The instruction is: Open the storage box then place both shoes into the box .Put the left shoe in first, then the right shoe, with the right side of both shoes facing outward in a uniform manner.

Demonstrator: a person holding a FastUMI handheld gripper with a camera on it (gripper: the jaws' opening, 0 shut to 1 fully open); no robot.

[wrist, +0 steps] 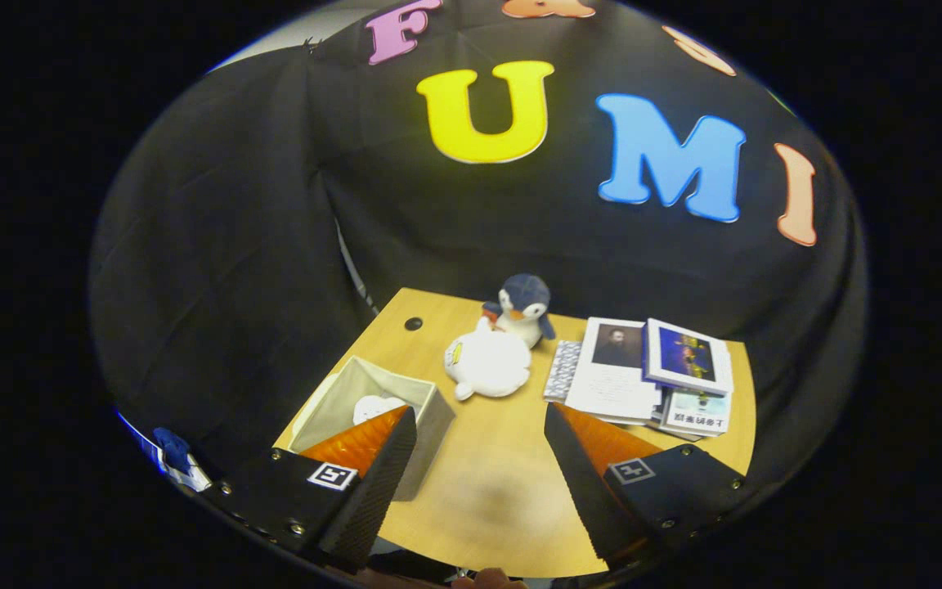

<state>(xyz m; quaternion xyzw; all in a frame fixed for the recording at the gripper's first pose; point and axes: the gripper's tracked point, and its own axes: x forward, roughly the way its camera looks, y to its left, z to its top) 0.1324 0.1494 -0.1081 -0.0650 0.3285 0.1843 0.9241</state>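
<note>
While the gripper [479, 470] hangs high above the table [504, 491], fingers spread wide on nothing, we log the storage box [430, 409] at near left.

We see the box lidless and open-topped, just beyond the left finger, which overlaps its near edge; something white [377, 406] lies inside, possibly a shoe, we cannot tell. Its long axis runs near-to-far. We judge the coming move must bear left and down. Plush toys [491, 360] and books [643, 376] sit farther right.
</note>
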